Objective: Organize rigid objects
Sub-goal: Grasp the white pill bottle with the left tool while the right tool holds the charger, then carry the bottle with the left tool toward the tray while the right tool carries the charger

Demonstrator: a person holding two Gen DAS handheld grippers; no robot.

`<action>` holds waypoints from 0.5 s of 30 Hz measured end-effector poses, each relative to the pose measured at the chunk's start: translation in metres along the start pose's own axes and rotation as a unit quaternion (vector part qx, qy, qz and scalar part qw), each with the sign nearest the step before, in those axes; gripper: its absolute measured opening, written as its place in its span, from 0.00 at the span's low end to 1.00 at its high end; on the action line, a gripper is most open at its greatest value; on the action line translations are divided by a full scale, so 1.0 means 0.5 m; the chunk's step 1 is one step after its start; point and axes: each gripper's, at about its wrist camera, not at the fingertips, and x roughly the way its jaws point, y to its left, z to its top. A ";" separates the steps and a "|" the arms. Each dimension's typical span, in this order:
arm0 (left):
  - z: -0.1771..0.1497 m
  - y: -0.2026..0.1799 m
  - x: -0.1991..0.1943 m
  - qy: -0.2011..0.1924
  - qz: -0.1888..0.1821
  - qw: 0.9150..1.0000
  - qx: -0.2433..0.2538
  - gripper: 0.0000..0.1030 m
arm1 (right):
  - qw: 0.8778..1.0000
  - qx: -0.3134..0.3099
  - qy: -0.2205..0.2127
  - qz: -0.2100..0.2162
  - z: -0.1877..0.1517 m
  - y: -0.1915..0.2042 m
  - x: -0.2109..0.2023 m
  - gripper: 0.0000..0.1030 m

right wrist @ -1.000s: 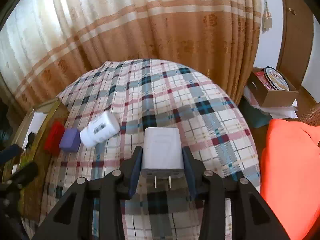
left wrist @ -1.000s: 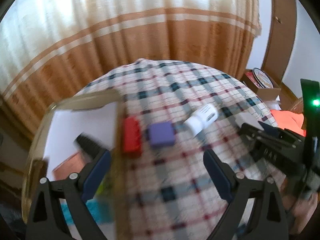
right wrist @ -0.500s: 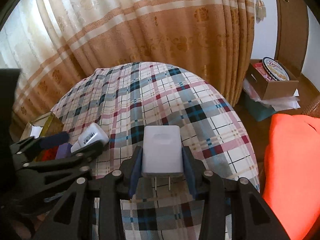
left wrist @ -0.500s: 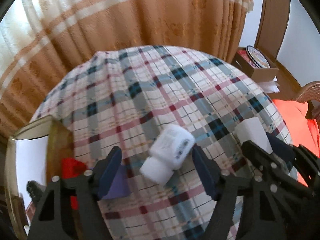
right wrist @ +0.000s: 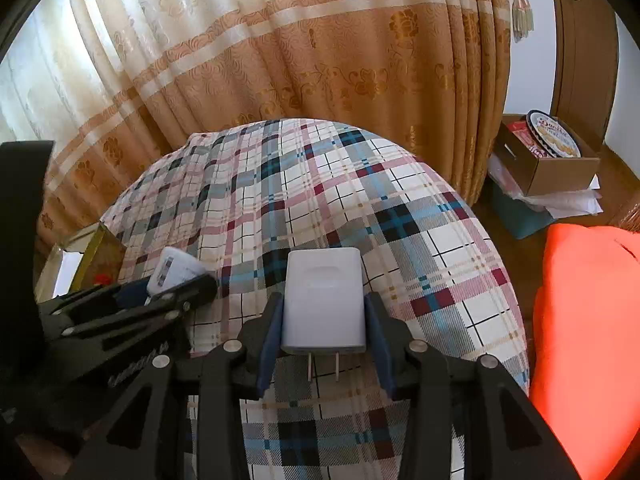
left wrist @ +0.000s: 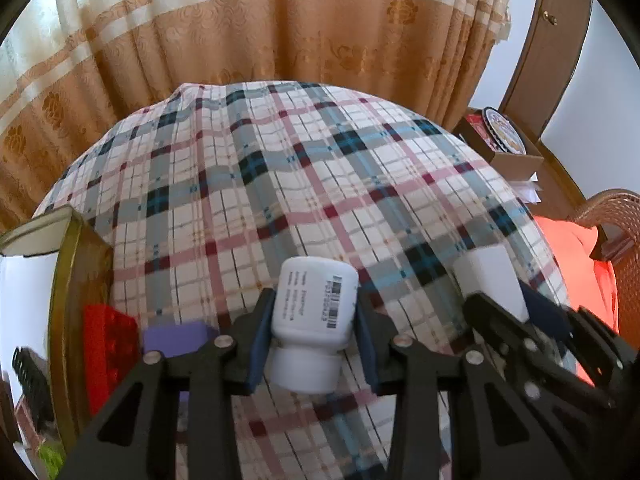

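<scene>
Right, left gripper [left wrist: 314, 324] jaws closing on the white bottle [left wrist: 314, 312], which lies between the blue pads on the plaid cloth [left wrist: 280, 184], cap toward the camera; pads look in contact on both sides. Bottle label has a barcode and small print, unreadable. Right gripper [right wrist: 324, 320] is clamped on the white charger [right wrist: 323, 300], prongs facing the camera. Red block [left wrist: 108, 344] and purple block [left wrist: 176, 338] sit beside the gold-rimmed box [left wrist: 66, 280], partly hidden by the left finger. Box contents are cut off.
</scene>
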 end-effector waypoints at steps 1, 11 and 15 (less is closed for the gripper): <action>-0.003 -0.001 -0.007 -0.003 0.001 1.000 -0.002 0.36 | 1.000 -0.003 0.000 -0.003 0.000 0.002 0.001 0.43; -0.070 0.024 -0.110 -0.045 0.044 0.998 -0.005 0.36 | 0.999 -0.027 0.004 -0.032 0.001 0.019 0.004 0.42; -0.089 0.052 -0.142 -0.058 0.054 0.997 -0.010 0.36 | 0.999 -0.013 0.000 -0.036 -0.013 0.023 -0.013 0.42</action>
